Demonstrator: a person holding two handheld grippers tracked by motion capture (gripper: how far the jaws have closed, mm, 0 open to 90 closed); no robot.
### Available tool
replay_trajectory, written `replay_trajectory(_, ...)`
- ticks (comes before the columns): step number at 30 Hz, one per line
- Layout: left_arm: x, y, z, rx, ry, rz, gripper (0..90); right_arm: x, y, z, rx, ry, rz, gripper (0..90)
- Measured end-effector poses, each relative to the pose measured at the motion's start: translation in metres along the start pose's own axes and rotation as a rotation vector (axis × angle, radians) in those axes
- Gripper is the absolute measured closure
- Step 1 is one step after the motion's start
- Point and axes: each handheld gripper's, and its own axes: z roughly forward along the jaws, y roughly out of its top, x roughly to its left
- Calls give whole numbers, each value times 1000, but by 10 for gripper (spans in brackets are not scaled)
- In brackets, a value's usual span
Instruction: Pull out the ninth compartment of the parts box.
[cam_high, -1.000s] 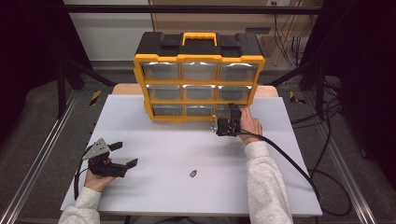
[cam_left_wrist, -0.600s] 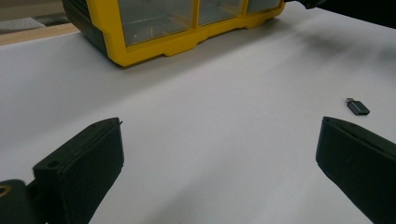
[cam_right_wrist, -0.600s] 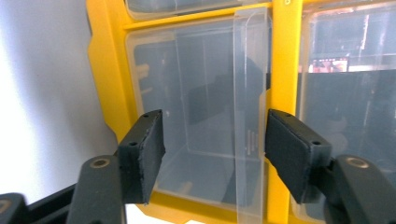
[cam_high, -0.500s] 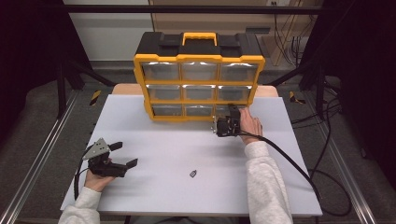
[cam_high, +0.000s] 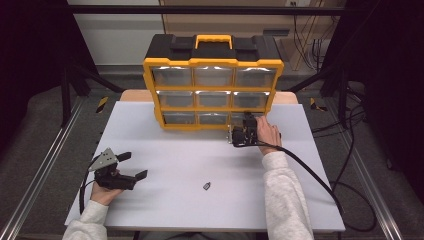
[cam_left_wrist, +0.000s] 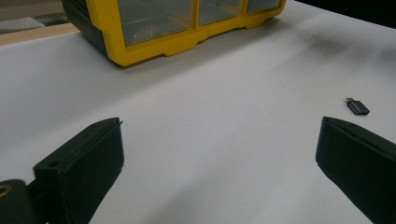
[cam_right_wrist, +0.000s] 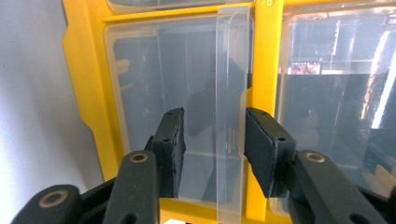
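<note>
The right gripper (cam_high: 244, 134) sits at the bottom-right drawer of the yellow organizer (cam_high: 213, 90); its jaws have just been closing around the clear drawer handle (cam_right_wrist: 231, 116), which stands between the pads with a gap still visible on each side. The left gripper (cam_high: 116, 172) rests at the near left of the white table (cam_high: 200, 155), jaws spread wide with nothing between them. A small dark adapter (cam_high: 206, 186) lies near the table's middle front. Grey floor, metal rails and black cables surround the table.
</note>
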Motion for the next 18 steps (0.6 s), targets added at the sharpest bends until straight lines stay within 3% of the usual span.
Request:
replay_trajectory(12,0,0,0,0,0,1,4,-1,-1,0,-9,-41,-14,742)
replay_trajectory(18,0,0,0,2,-2,1,5,-1,-1,0,-7,-49,-23,753)
